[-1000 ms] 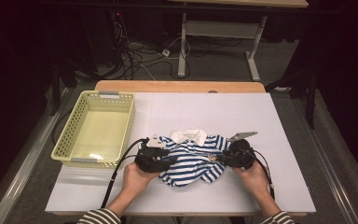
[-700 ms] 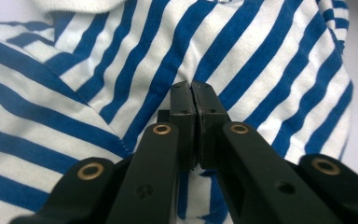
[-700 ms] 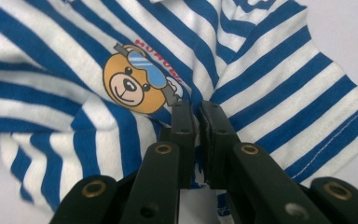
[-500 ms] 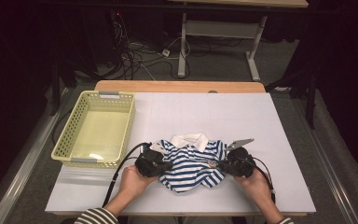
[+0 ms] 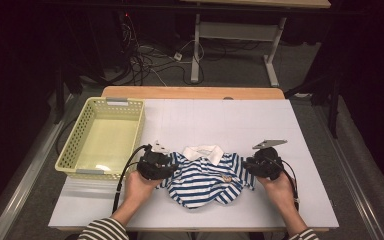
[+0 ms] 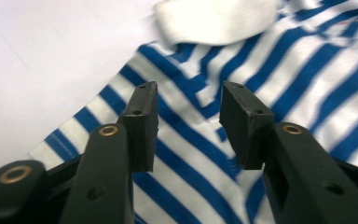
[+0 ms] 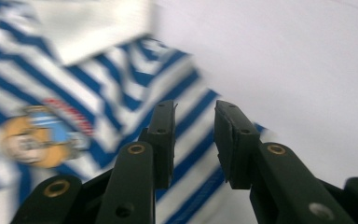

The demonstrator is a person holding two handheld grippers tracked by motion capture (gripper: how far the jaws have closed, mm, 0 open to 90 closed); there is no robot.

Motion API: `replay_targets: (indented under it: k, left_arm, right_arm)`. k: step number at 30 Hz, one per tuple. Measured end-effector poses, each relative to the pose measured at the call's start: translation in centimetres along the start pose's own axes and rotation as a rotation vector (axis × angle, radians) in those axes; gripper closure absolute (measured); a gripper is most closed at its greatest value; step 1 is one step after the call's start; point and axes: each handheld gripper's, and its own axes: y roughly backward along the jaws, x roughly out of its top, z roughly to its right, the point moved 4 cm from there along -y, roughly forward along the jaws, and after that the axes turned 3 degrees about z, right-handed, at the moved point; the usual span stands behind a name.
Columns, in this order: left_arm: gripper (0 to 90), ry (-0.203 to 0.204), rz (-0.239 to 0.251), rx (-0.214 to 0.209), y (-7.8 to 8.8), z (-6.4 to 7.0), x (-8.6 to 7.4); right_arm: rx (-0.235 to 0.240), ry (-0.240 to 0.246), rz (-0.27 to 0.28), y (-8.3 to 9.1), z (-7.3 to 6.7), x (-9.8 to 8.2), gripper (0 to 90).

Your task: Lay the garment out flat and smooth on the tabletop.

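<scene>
A small blue-and-white striped polo shirt (image 5: 207,175) with a white collar (image 5: 203,151) lies flat on the white table (image 5: 220,120), near the front edge. My left gripper (image 5: 166,167) hovers over the shirt's left shoulder and sleeve. Its jaws have just been opening and stand apart in the left gripper view (image 6: 189,100), with striped cloth (image 6: 270,70) beneath the gap and none pinched. My right gripper (image 5: 250,167) is at the right sleeve. Its jaws have also just been opening (image 7: 193,116), and the sleeve edge (image 7: 98,79) lies under them, unpressed.
A pale yellow plastic basket (image 5: 140,125) stands at the table's left side, close to my left hand. The far half of the table and its right side are bare white surface. Cables and a desk frame lie on the floor beyond.
The shirt, bunched a second ago, was drawn out sideways by the sleeves and now lies flat. Both grippers have let go of the cloth and shifted slightly away from the person.
</scene>
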Motion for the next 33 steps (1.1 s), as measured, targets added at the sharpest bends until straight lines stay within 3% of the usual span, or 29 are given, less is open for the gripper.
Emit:
replay_targets:
  k: [3, 6, 8, 9, 12, 16, 19, 22, 26, 29, 30, 33]
  left_arm:
    - [52.2, 0.006, -0.022, 0.016, -0.5, -0.4, -0.2]
    - [51.3, -0.011, -0.054, 0.040, -1.1, -0.4, -0.4]
    - [52.0, -0.017, -0.050, 0.042, -1.3, -0.4, -0.5]
    - [53.0, -0.016, -0.050, 0.037, -1.3, -0.4, -0.5]
    - [62.6, -0.025, -0.045, 0.027, -1.4, -0.3, -0.6]
    - [78.1, -0.026, -0.048, 0.001, -1.5, -0.1, -0.6]
    - [85.7, -0.027, -0.059, -0.009, -1.3, -0.1, -0.6]
    - [86.3, -0.017, -0.065, -0.017, -1.3, -0.1, -0.5]
    - [86.5, -0.004, -0.073, -0.002, -0.9, -0.3, -0.5]
    - [86.2, 0.006, -0.064, 0.010, -0.5, -0.5, -0.5]
    - [85.7, 0.004, -0.037, 0.007, -0.2, -0.5, -0.3]
    - [70.3, -0.001, 0.018, -0.021, 0.1, -0.2, 0.3]
  right_arm:
    - [-0.023, -0.032, -0.034, -0.8, 0.9, -0.3, 63.9]
    - [-0.029, -0.029, -0.051, -1.4, 0.9, -0.6, 62.2]
    - [-0.028, -0.012, -0.058, -1.5, 0.6, -0.6, 64.2]
    - [-0.037, 0.008, -0.061, -1.5, 0.4, -0.6, 70.8]
    - [-0.018, 0.048, -0.072, -1.5, -0.5, -0.6, 86.0]
    - [-0.022, 0.070, -0.082, -1.4, -0.6, -0.5, 90.0]
    - [-0.072, 0.061, -0.062, -0.8, 0.3, -0.4, 90.0]
    - [-0.088, 0.007, -0.024, 0.5, 1.7, -0.4, 90.0]
    - [-0.094, -0.025, -0.034, 0.7, 2.9, -1.1, 90.0]
    - [-0.090, -0.015, -0.037, 0.4, 2.5, -1.1, 85.7]
    - [-0.078, -0.013, -0.029, 0.4, 2.3, -1.0, 82.0]
    - [-0.016, -0.007, 0.020, 0.6, 1.3, -0.2, 72.8]
